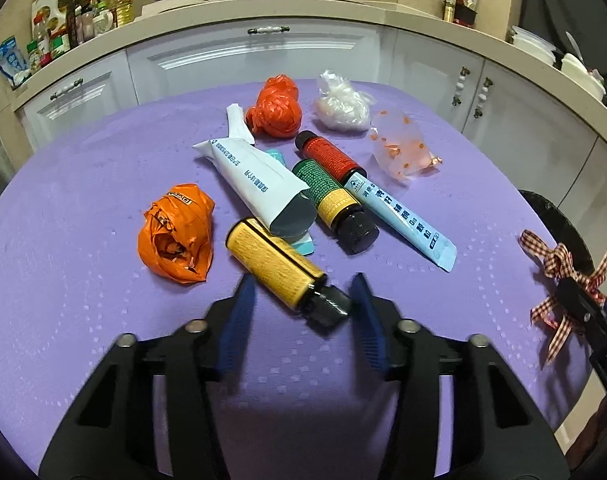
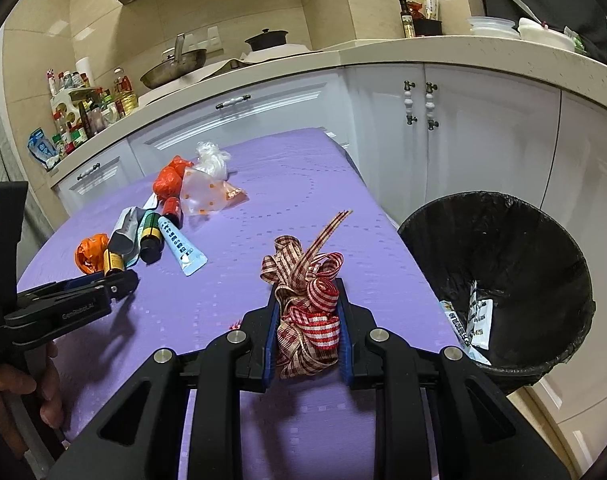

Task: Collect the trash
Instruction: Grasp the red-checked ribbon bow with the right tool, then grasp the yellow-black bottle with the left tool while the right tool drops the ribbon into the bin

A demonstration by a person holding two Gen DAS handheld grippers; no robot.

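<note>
Purple tabletop (image 2: 303, 184), right half bare

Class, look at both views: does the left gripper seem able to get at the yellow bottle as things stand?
Probably yes. The left gripper already has the yellow bottle's black cap end between its open fingers, and nothing lies in the way; the white tube rests only near the far end.

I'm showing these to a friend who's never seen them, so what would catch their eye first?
Probably the checked ribbon bunched between the right tongs, close to the black bin at the table's right edge. Next, the litter heaped mid-table on the purple cloth: orange bags, small bottles and a white tube. The left tongs straddle the yellow bottle.
</note>
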